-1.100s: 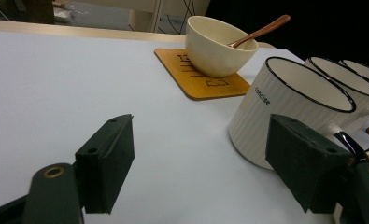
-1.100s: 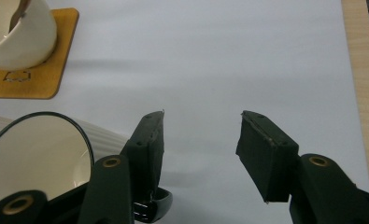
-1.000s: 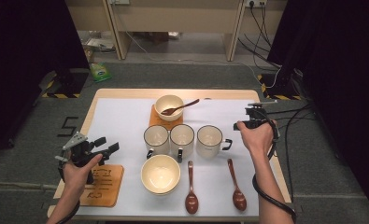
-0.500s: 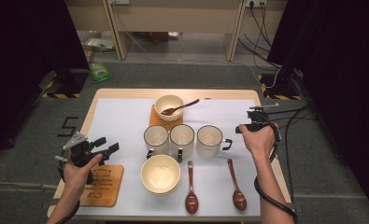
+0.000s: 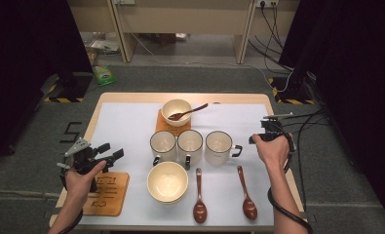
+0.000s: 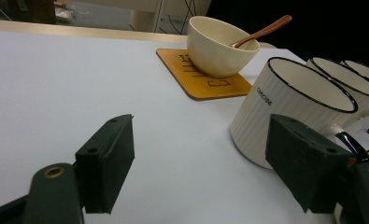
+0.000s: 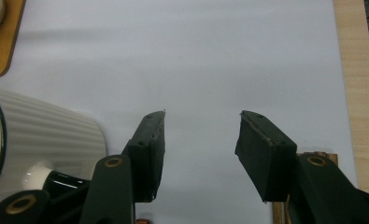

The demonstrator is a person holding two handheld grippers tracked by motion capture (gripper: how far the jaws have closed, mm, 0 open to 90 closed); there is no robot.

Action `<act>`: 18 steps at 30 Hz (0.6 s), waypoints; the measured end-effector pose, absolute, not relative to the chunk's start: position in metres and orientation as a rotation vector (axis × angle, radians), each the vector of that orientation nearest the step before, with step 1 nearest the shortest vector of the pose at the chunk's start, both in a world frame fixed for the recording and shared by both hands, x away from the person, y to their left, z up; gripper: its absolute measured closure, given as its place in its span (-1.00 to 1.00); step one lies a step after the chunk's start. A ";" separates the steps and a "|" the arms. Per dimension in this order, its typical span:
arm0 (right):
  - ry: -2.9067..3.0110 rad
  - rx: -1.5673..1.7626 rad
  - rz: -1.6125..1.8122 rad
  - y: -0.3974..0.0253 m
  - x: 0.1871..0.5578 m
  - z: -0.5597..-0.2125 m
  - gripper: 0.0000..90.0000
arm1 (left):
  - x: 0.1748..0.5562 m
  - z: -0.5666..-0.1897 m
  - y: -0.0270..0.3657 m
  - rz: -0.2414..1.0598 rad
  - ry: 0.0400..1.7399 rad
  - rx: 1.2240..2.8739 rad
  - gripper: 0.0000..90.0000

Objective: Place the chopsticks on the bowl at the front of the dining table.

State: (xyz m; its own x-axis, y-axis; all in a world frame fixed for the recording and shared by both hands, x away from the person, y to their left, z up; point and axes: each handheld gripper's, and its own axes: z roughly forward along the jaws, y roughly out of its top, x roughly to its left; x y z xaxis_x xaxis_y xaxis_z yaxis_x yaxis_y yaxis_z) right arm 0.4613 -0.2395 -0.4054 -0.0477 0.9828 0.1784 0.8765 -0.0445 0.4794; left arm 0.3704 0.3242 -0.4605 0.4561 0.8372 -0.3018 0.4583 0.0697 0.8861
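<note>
My left gripper (image 5: 111, 150) hovers open over the mat's left side, above a bare wooden coaster (image 5: 107, 193); in the left gripper view its jaws (image 6: 205, 163) stand wide apart with nothing between them, pointing at the nearest of three ribbed white mugs (image 6: 289, 107). The mugs (image 5: 190, 144) stand in a row at mid-table. My right gripper (image 5: 260, 131) is open just right of the right mug (image 5: 219, 146); its own view (image 7: 203, 149) shows bare mat between the jaws and that mug (image 7: 37, 140) at left.
A cream bowl (image 5: 176, 111) holding a brown spoon (image 5: 190, 111) sits on a coaster at the back. An empty bowl (image 5: 167, 181) and two wooden spoons (image 5: 199, 199) (image 5: 246, 194) lie near the front. The table's wooden edge (image 7: 359, 93) runs close on the right.
My right hand and gripper have drifted slightly toward the front of the table. The left gripper has stayed put.
</note>
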 end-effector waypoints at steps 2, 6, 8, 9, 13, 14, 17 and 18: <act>2.005 2.004 0.705 -0.240 0.461 -0.406 0.14 | 0.370 -0.460 0.324 0.416 1.166 1.566 -0.48; 2.005 2.020 0.697 -0.243 0.461 -0.409 0.15 | 0.370 -0.460 0.325 0.417 1.167 1.564 -0.48; 2.000 2.031 0.694 -0.245 0.461 -0.411 0.15 | 0.370 -0.460 0.325 0.416 1.167 1.564 -0.48; 1.999 2.039 0.690 -0.246 0.461 -0.412 0.15 | 0.370 -0.460 0.325 0.416 1.166 1.563 -0.48; 2.003 2.063 0.666 -0.250 0.461 -0.416 0.15 | 0.370 -0.460 0.324 0.416 1.165 1.565 -0.48; 2.003 2.064 0.665 -0.251 0.461 -0.418 0.15 | 0.370 -0.460 0.324 0.416 1.165 1.566 -0.48; 2.012 2.082 0.651 -0.254 0.461 -0.421 0.14 | 0.370 -0.461 0.323 0.416 1.168 1.566 -0.48; 2.013 2.088 0.641 -0.255 0.461 -0.422 0.14 | 0.370 -0.461 0.323 0.416 1.167 1.565 -0.48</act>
